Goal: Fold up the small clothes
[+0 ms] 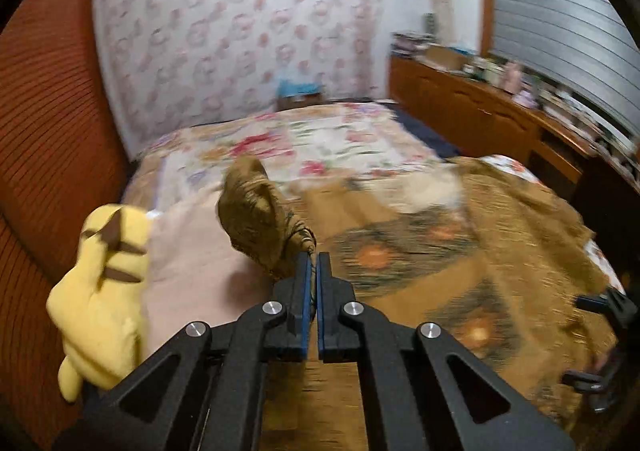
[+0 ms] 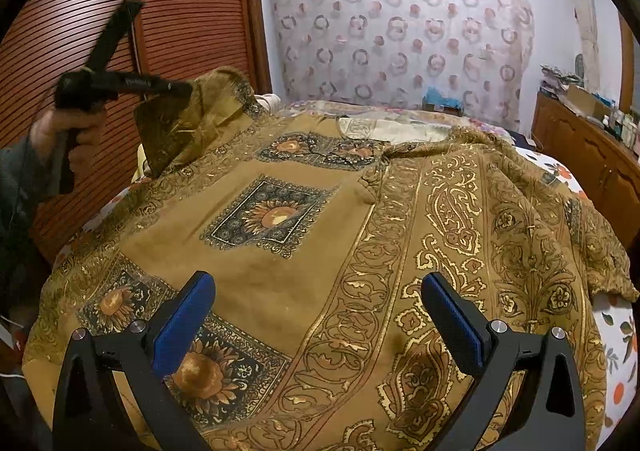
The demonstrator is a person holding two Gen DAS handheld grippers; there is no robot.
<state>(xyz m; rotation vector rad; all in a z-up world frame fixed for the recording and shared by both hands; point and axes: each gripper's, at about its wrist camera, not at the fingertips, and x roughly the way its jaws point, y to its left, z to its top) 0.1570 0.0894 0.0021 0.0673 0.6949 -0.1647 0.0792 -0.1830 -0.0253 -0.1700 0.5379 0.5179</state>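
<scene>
While the left tool (image 1: 313, 257) pinches the brown garment (image 2: 304, 235), it lifts a corner

Both wrist cams sit low over the bed (image 1: 340, 139), facing the patterned wall (image 2: 400, 31); each glimpses the other's claw.

Patterned wall hanging (image 2: 400, 39), slatted wooden doors (image 2: 192, 3), cluttered wooden sideboard (image 1: 480, 111).

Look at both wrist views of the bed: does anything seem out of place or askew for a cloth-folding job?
One thing: a yellow plush toy lies at the bed's left edge beside the brown patterned cloth. The cloth is rumpled at its right side, and its far-left corner is lifted, pinched in the shut left gripper. The right gripper is open above it.
</scene>
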